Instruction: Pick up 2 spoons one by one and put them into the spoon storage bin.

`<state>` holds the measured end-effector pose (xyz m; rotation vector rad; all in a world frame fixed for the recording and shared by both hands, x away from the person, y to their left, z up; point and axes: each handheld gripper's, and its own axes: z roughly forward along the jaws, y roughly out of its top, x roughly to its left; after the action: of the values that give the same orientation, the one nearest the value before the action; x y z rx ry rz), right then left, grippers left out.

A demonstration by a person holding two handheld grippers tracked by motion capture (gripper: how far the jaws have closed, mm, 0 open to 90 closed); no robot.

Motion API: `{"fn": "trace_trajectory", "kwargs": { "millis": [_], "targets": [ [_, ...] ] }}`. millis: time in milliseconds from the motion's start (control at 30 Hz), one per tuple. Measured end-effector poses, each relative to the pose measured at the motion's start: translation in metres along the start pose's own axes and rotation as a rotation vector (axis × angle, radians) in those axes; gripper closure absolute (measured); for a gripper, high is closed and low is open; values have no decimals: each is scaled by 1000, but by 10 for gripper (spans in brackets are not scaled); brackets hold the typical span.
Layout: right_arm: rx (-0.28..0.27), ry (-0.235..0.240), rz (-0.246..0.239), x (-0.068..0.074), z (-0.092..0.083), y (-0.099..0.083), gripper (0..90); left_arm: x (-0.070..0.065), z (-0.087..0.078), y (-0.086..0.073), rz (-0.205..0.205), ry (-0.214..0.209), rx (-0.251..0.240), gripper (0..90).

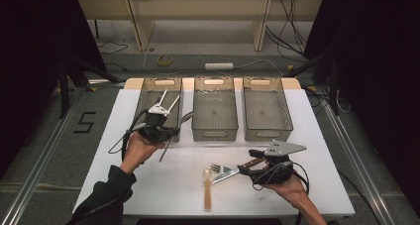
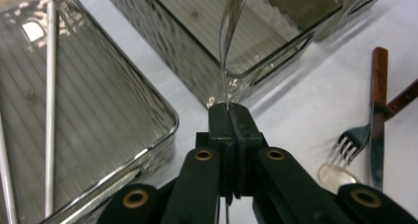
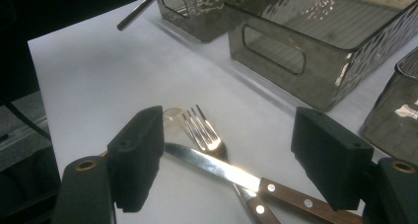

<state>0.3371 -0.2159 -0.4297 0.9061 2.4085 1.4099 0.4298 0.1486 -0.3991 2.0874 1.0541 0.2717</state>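
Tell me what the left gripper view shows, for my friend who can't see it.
The left gripper is shut on a thin shiny spoon, held over clear plastic bins. A fork and a wooden-handled knife lie crossed on the white table.

three clear bins [image 1: 214, 113], one knife [image 3: 231, 173], one fork [image 3: 209, 137], two plastic spoons [image 1: 207, 190].

A white power strip [image 1: 219, 66] and tape roll [image 1: 165, 60] lie on the floor.
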Motion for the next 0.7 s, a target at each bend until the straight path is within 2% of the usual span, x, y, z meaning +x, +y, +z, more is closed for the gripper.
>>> {"fn": "trace_trajectory", "kwargs": {
  "millis": [100,200,467,533,700],
  "targets": [
    [-4,0,2,-1,0,0,296,-1,1,6,1,-4,-8,893],
    [-4,-1,2,-1,0,0,296,-1,4,11,-25,-9,-41,893],
    [-6,1,4,-1,0,0,296,-1,7,32,-28,-8,-61,894],
    [-2,2,4,-1,0,0,296,1,8,37,-45,-17,-76,893],
    [0,3,4,0,0,0,296,2,9,48,-52,-2,-92,893]
  ]
}}
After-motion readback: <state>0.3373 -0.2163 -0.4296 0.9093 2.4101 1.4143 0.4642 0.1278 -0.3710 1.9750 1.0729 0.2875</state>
